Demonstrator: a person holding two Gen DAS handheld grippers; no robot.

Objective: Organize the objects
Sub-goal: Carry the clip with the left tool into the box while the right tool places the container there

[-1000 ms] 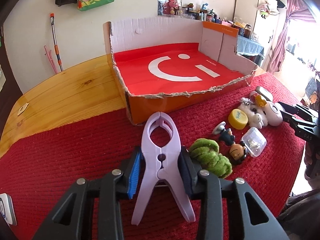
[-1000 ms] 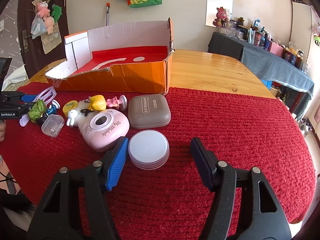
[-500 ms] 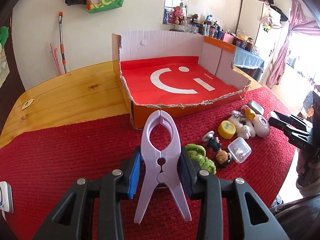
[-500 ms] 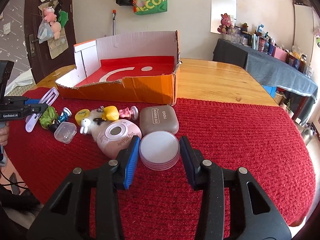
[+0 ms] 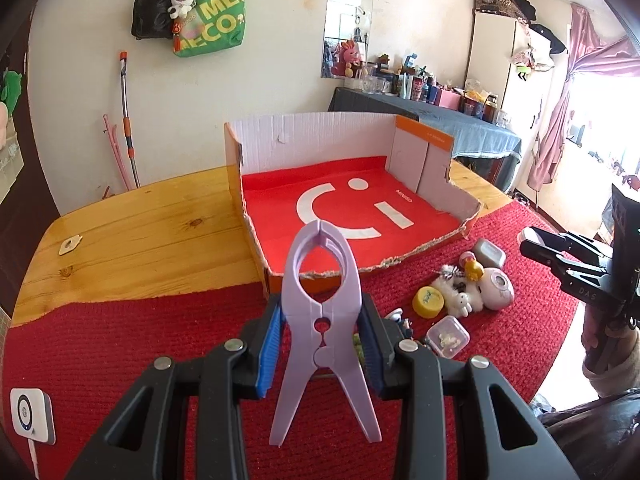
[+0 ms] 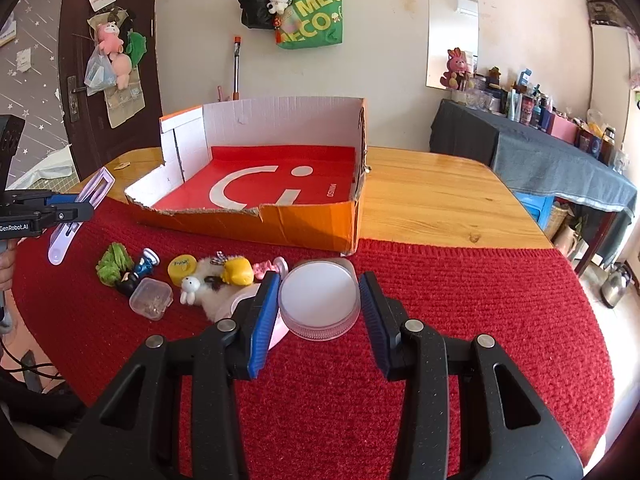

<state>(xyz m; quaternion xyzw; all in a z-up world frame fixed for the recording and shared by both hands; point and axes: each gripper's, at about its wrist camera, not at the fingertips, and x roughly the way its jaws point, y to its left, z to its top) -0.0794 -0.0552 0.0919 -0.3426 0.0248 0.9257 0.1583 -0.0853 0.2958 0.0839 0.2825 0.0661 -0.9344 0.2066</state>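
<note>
While my left gripper (image 5: 320, 344) clamps the lilac plastic clothes peg (image 5: 320, 328) upright, the torn orange cardboard box (image 5: 436, 152) lies straight ahead, my right gripper (image 6: 318, 312) gripping the round white-lidded jar (image 6: 318, 300).

Lilac clip (image 5: 324, 332) at frame centre; orange box (image 5: 424, 148) with red floor and white smile; red knitted mat (image 6: 460, 300) over yellow wooden surface (image 5: 140, 240).

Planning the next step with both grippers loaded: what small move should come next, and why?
Probably carry the left gripper forward over the orange box and release there. It is shut on the lilac clothes peg, lifted off the red mat, and the box floor looks bare. The right gripper grips the round white-lidded jar, which can follow.
</note>
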